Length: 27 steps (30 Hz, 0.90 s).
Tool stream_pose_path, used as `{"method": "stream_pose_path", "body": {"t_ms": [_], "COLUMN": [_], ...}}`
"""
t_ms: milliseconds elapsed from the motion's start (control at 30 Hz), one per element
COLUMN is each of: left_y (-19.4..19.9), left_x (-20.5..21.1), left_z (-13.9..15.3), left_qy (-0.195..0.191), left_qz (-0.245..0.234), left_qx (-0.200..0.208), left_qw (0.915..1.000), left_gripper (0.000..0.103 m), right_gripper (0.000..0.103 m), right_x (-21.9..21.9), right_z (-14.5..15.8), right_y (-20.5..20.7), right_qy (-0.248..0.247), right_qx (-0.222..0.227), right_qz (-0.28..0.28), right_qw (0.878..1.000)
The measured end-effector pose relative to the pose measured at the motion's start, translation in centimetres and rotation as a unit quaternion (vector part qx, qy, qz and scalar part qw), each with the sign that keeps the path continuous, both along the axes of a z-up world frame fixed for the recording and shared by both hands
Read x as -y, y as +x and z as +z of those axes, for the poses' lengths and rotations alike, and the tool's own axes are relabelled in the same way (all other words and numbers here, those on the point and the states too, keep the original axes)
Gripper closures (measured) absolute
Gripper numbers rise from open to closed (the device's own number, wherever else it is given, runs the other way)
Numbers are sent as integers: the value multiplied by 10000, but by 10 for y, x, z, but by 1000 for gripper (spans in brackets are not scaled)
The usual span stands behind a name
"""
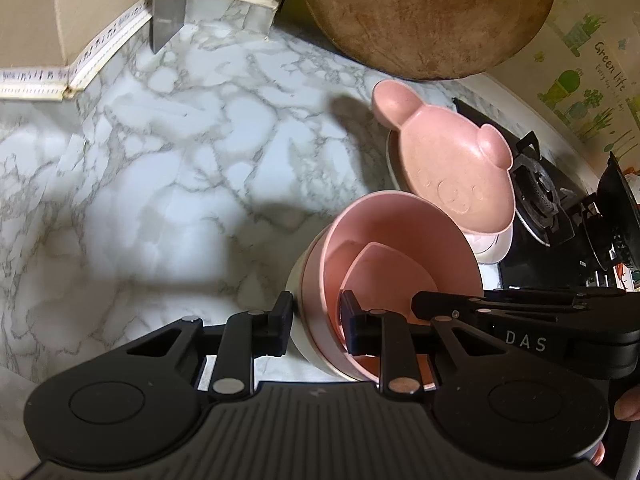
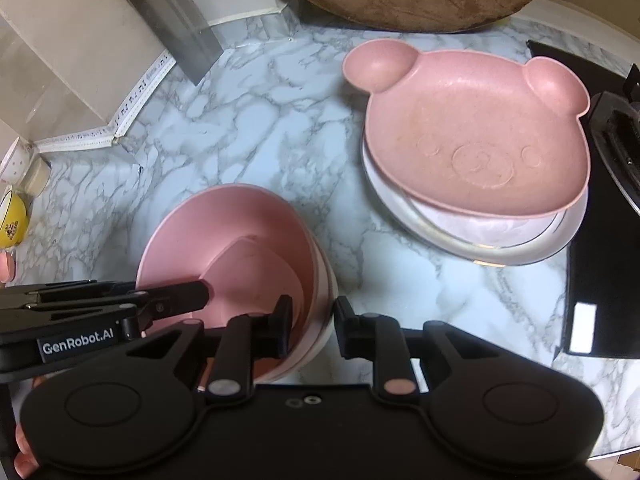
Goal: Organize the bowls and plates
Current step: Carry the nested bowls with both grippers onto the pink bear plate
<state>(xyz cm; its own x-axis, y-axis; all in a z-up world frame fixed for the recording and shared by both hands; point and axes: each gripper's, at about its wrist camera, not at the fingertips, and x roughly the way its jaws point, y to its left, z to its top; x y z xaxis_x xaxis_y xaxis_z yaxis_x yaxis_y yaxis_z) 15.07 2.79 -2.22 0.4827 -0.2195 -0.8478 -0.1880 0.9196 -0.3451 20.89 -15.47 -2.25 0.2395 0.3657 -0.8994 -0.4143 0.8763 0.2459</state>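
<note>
**Now: both tongs on the bowl stack rim, lift pending**

Left tongs point(image 1: 316, 326): clamped on the near wall of the bowl stack point(image 1: 400, 248), one pad outside the cream outer bowl, one inside the pink one. Right tongs point(image 2: 310, 330): clamped likewise on the opposite side of the same rim. No earlier view, so no comment on motion. A small pink heart-shaped dish point(image 2: 256, 276) lies inside the stack.

Beyond and to the right of the tongs sits the bear-face plate point(image 2: 476, 136) atop a white plate point(image 2: 472, 240), on the marble desk point(image 1: 160, 160).

Judgement: two-handed carry. Raise both sides evenly and keep the rim level; a thin-wall pinch can slip, and any tilt would slide the inner dish. Clear the bear-face plate's edge.
</note>
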Motion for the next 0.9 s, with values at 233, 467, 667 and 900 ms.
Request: {"method": "stream_pose_path", "body": {"t_ms": [233,467,667,900], "left_y": [20,50,81,114], "left_x": [16,37,58,86], "left_z": [21,45,64,64], "left_qy": [94,203,355,516], "left_qz": [-129,-269,-412,-562], "left_qx": [153,380,606,683], "left_qw": [9998,9987,9967,9947], "left_gripper": [78,78,78,78], "right_gripper": [83,83,83,83], "right_x": [12,31,48,67], "right_z": [15,37,53,59], "right_y": [11,31,54,80], "right_qy": [0,-2,46,-19], "right_qx": [171,462,678,762], "right_qz": [-56,-164,-346,-540], "right_qw": [9998,9988,9971,9956]}}
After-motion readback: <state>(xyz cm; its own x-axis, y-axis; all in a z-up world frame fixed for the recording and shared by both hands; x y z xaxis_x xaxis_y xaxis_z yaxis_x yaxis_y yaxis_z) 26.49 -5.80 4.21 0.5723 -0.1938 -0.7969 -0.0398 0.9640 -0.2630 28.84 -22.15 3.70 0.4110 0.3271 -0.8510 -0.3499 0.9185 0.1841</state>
